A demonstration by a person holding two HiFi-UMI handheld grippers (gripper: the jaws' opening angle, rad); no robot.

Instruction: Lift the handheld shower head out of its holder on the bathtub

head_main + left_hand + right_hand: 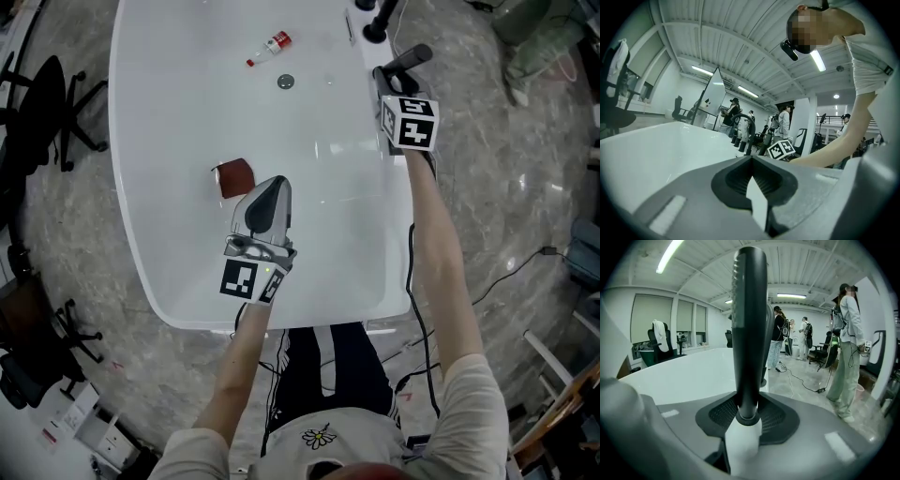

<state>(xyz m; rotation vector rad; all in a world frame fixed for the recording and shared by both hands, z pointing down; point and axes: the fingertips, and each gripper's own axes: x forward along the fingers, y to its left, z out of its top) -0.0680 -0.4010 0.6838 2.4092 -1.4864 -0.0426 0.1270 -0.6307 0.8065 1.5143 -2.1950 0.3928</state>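
The black handheld shower head (405, 62) is at the bathtub's (169, 141) right rim, and my right gripper (386, 82) is shut on its handle. In the right gripper view the black handle (749, 329) stands upright between the jaws, with a white end piece (743, 441) below it. I cannot tell whether it still sits in its holder. My left gripper (270, 192) hangs over the inside of the tub, shut and empty. Its closed jaws (752, 180) hold nothing in the left gripper view.
A black faucet (380, 19) stands on the far rim. A red-and-white bottle (270, 47), a drain (286, 82) and a brown square object (234, 176) lie in the tub. Office chairs (52, 103) stand left; a cable (511, 272) runs along the floor right. People stand around.
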